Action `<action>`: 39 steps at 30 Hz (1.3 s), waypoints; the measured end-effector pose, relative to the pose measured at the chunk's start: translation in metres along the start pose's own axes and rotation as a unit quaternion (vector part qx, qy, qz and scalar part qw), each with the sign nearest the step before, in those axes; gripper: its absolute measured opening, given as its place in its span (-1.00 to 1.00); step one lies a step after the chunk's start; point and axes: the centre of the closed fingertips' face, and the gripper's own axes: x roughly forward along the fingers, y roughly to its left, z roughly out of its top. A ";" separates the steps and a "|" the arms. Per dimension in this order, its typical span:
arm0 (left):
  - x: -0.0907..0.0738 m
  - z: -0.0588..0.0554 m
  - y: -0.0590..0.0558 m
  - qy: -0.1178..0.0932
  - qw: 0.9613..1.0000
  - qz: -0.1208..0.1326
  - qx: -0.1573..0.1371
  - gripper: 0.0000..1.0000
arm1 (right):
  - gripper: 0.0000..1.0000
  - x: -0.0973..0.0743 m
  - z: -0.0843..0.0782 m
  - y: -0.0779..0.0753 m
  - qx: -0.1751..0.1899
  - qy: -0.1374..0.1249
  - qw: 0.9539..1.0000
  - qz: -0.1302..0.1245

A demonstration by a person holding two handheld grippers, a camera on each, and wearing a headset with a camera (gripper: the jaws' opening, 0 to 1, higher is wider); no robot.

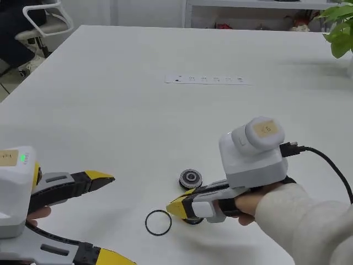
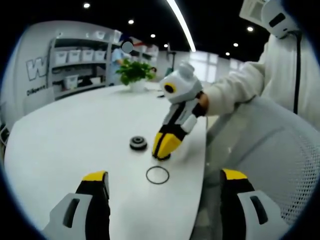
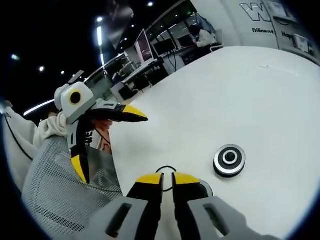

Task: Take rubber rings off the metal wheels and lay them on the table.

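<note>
- Judging the loose rubber ring (image 1: 159, 211), which lay flat on the near part of the table (image 1: 165, 121), I took it for light, thin and floppy. It looked best nipped across its cord from above.
- A metal wheel (image 1: 190, 178) sat just beyond it, apart from it. Its dark outer band looked to me like a ring not yet taken off. I guessed the wheel was hard, dense and apt to skate on the smooth top, so it would need pinning while the stretchy band was peeled at the rim.
- My right gripper (image 1: 177, 207) had its jaws drawn almost together, with the tips down at a second wheel (image 1: 194, 221) just right of the loose ring. I could not tell whether they pinched any rubber.
- My left gripper (image 1: 108, 216) hung near left with its jaws wide apart and empty, well clear of the wheels.
- The tabletop was white, plain and matt, with a socket strip (image 1: 208, 79) set far out on it.
- A plant (image 1: 339, 33) stood far right, a chair (image 1: 47, 22) far left, and shelves (image 2: 75, 70) beyond.
</note>
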 end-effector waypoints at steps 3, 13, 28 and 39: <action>0.000 0.000 0.000 0.000 1.000 -0.001 0.000 0.88 | -0.91 -0.004 0.006 -0.001 -0.002 -0.010 1.000 -0.002; 0.000 0.000 -0.001 0.002 1.000 -0.002 0.000 0.86 | -0.80 -0.016 0.021 -0.006 -0.004 -0.036 0.999 -0.007; 0.001 -0.001 -0.003 0.005 1.000 -0.006 0.001 0.85 | -0.65 -0.038 0.041 -0.017 -0.018 -0.069 0.997 -0.025; -0.003 0.022 0.000 -0.014 1.000 -0.002 0.015 0.84 | -0.57 -0.061 0.051 -0.031 -0.014 -0.091 0.995 -0.041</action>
